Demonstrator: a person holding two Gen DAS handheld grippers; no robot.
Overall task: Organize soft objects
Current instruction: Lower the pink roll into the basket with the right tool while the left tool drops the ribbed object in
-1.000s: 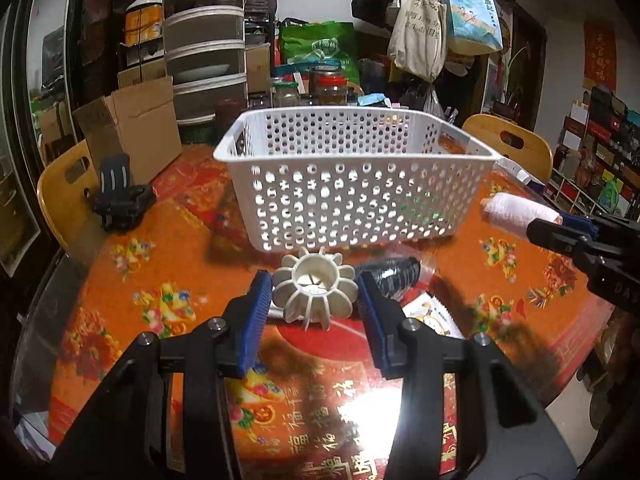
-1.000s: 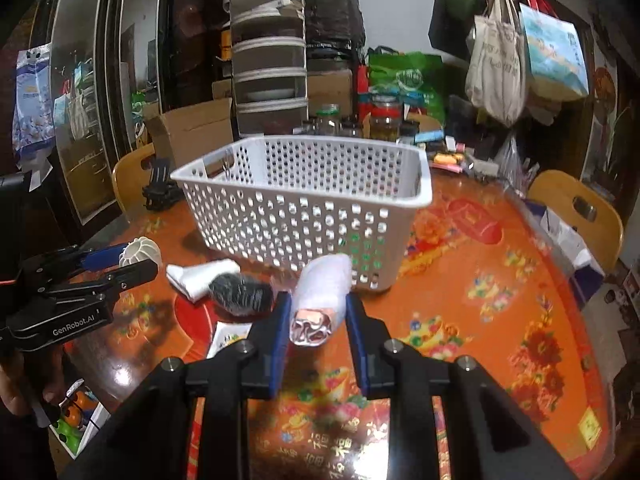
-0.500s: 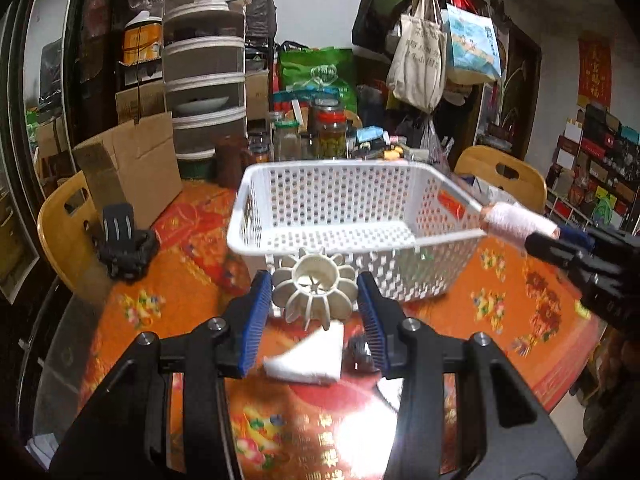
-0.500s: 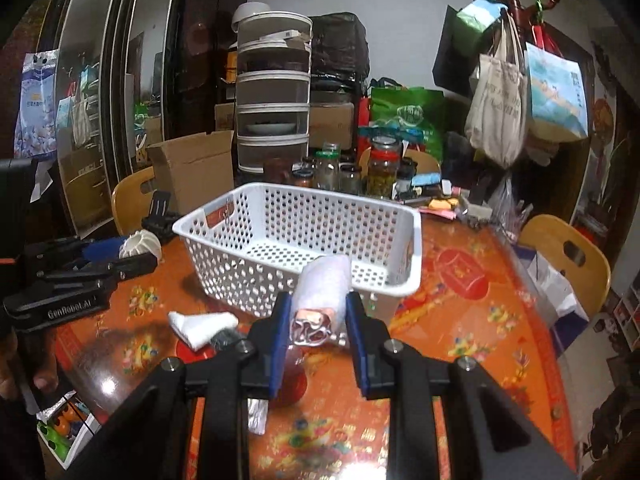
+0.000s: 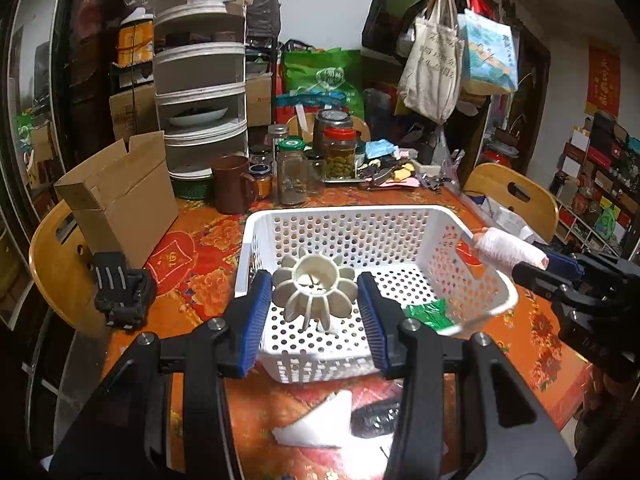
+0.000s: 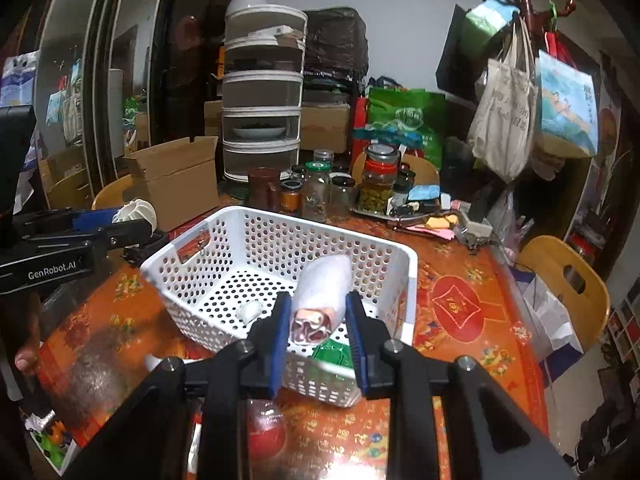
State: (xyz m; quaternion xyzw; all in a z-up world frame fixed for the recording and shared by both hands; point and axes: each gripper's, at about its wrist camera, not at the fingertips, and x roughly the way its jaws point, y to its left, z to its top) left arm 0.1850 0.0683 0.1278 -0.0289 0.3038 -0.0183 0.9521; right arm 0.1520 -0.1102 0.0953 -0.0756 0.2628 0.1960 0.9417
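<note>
My left gripper (image 5: 316, 304) is shut on a cream ribbed flower-shaped object (image 5: 316, 290) and holds it above the near edge of the white perforated basket (image 5: 256, 224). My right gripper (image 6: 318, 328) is shut on a rolled white cloth (image 6: 324, 288) and holds it above the basket's near rim (image 6: 412, 264). The roll also shows in the left wrist view (image 5: 506, 248). A green soft item (image 5: 428, 312) and a small white item (image 6: 249, 311) lie inside the basket. A white folded cloth (image 5: 316, 424) and a dark item (image 5: 376, 416) lie on the table in front of the basket.
An orange patterned tablecloth (image 5: 192, 264) covers the round table. Jars (image 5: 340, 152) and a brown mug (image 5: 230, 184) stand behind the basket, a cardboard box (image 5: 116, 196) and black device (image 5: 120, 288) to its left. Wooden chairs (image 6: 564, 280) ring the table.
Both grippers have risen with their objects and moved forward, from table level in front of the basket to above its rim. The basket interior now shows.
</note>
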